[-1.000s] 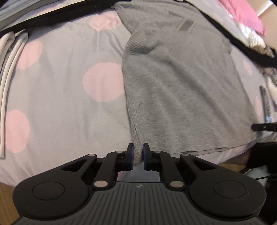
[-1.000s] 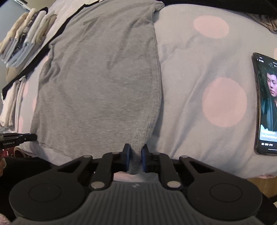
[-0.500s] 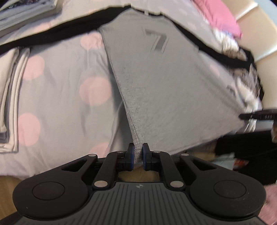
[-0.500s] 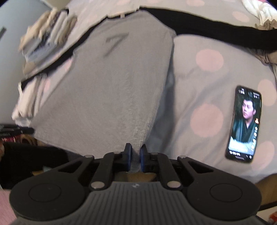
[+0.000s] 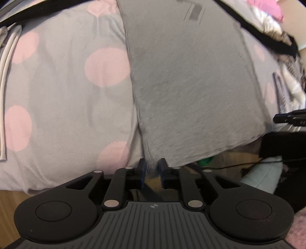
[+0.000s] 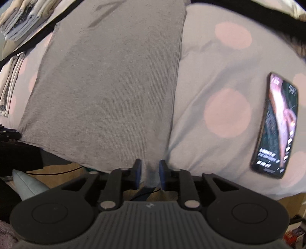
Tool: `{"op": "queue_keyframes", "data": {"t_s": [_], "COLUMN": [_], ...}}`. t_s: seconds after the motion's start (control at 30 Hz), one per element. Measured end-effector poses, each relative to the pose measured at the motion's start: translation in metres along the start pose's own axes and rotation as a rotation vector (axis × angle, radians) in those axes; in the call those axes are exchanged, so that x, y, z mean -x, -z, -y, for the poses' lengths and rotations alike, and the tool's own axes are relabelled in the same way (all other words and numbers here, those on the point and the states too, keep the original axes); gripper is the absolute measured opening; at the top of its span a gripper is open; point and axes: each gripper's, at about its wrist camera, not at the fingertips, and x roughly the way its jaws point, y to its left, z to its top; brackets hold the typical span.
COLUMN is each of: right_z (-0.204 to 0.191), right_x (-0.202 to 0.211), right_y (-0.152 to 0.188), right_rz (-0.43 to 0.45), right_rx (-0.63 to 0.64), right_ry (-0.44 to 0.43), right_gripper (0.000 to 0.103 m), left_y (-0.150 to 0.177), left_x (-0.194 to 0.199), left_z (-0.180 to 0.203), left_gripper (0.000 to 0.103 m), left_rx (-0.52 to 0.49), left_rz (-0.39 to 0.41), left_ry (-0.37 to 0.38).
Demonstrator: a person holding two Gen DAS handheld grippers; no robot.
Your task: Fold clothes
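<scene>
The left gripper (image 5: 152, 169) is reaching forward over the near edge of the bed (image 5: 63, 95), its two fingers pinching the near left corner of the grey shirt (image 5: 191, 80). The right gripper (image 6: 150, 173) is lying level beside it in the same pose, its fingers clamping the near right corner of the shirt (image 6: 114, 86), with a strip of cloth showing between the blue pads (image 6: 138, 170). Each gripper's tip is showing at the edge of the other's view, so the two are sitting well apart, one at each end of the hem.

The shirt is lying flat on the spotted bedcover, its hem hanging just past the mattress edge between the grippers and its far end reaching toward a black strip of cloth (image 5: 267, 40) that is crossing the bed. To the shirt's left, bare cover is stretching as far as some folded white cloth (image 5: 7, 63) at the edge. To its right, open cover is running up to a phone (image 6: 277, 126) lying face up with its screen lit. A stack of folded clothes (image 6: 21, 17) is sitting at the far left corner. Below the hem, the wooden floor (image 6: 57, 176) and a cable are showing.
</scene>
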Motion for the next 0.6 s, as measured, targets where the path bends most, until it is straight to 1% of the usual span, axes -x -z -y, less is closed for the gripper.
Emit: {"op": "queue_keyframes", "data": {"t_s": [0.07,0.1,0.13,0.17,0.27,0.37,0.4,0.53,0.6], "right_z": [-0.001,-0.002,-0.003,-0.004,-0.012,-0.014,-0.013,-0.001,0.019], "right_x": [0.012,0.019,0.025,0.031,0.041,0.046,0.046,0.042,0.046], "right_y": [-0.003,-0.006,-0.010,-0.014,-0.034,-0.059,-0.067,-0.099,-0.112], "right_rz": [0.046,0.071,0.096,0.121,0.178,0.225,0.235,0.248,0.266], "right_rx": [0.006,0.014,0.025,0.037,0.074,0.079,0.071,-0.015,-0.087], "right_ry": [-0.009,-0.011,-0.010,-0.010,0.011,0.006,0.008,0.058,0.062], "right_gripper": [0.036,0.039,0.042,0.047,0.050,0.054,0.054,0.054,0.054], "left_y": [-0.005,-0.008,-0.012,-0.017,-0.041,-0.067,-0.072,-0.092,-0.102], "left_x": [0.012,0.019,0.027,0.034,0.050,0.061,0.061,0.059,0.058], "left_z": [-0.002,-0.003,-0.004,-0.006,-0.010,-0.011,-0.014,-0.026,-0.032], "left_gripper": [0.032,0.035,0.039,0.041,0.041,0.041,0.041,0.043,0.046], "left_rx": [0.014,0.020,0.023,0.026,0.049,0.076,0.091,0.154,0.185], "left_rz": [0.045,0.066,0.091,0.114,0.184,0.297,0.315,0.385,0.419], "left_ry": [0.010,0.012,0.011,0.010,-0.014,-0.050,-0.051,-0.055,-0.057]}}
